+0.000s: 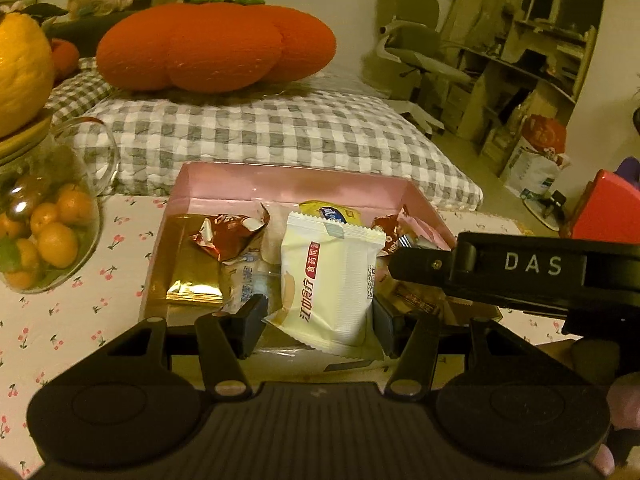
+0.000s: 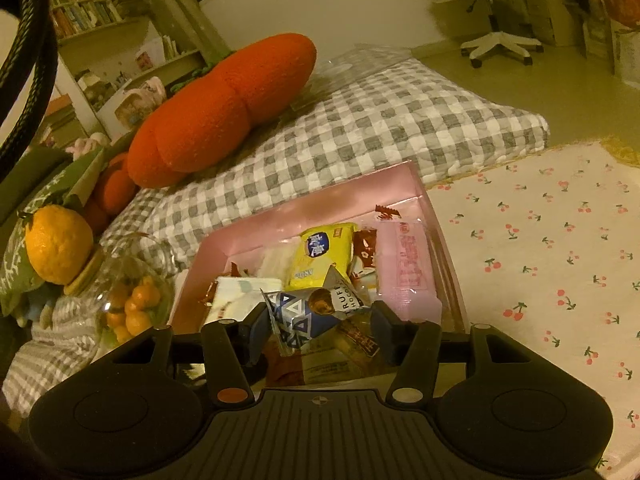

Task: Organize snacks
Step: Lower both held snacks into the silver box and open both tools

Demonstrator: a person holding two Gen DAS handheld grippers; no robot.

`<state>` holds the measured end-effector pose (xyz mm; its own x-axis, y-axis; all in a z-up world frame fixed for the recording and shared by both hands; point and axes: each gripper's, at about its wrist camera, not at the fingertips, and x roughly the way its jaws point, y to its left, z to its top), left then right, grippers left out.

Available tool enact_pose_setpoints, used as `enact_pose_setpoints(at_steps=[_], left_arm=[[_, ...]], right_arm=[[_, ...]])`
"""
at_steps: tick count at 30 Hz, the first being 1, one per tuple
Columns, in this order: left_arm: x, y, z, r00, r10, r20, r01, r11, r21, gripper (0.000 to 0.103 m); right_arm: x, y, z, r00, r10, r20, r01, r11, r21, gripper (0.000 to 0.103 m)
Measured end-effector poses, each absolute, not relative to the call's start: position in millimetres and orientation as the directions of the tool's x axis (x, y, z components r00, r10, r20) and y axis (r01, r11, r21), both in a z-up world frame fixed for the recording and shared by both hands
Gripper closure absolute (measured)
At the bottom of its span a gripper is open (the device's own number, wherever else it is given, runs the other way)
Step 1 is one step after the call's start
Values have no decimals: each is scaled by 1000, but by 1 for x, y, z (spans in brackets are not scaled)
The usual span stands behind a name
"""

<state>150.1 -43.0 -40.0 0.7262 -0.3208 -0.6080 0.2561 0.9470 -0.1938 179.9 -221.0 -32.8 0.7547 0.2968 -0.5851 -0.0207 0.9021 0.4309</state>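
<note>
While over the pink box point(image 1: 304, 176), the white packet point(image 1: 328, 280) sits between the left gripper point(image 1: 320, 322) jaws.

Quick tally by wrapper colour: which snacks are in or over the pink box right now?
Cream-white packet, in left tool: 1
Blue-and-white truffle wrapper, in right tool: 1
Yellow packet: 1
Gold foil packet: 1
Pink packet: 1
Red-brown foil wrappers: 2
Total: 7 clearly visible; others lie half hidden.

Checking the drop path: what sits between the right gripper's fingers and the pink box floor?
In the right wrist view, a blue truffle chocolate wrapper sits between the right gripper's fingers, above other snacks in the pink box.
</note>
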Motion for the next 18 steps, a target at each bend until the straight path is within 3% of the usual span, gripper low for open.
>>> enact_pose_setpoints(at_steps=[2,3,4,18], left_arm=[[150,-42,-41,732,-325,-598,258,946,-198,44],[150,-42,-41,735,-320,-598,254,947,-194,33],[150,-43,-41,738,-315,-597,251,949,-190,29],[139,-38,-39,718,-284,-635,248,957,-148,10]], right_arm=[[181,-223,-33,752,307,-583,-15,893,450,42],[181,-225,-33,752,310,-582,-9,887,461,38],[180,-226,-33,753,309,-582,-3,885,466,36],[167,-224,-18,757,293,-584,-27,907,419,26]])
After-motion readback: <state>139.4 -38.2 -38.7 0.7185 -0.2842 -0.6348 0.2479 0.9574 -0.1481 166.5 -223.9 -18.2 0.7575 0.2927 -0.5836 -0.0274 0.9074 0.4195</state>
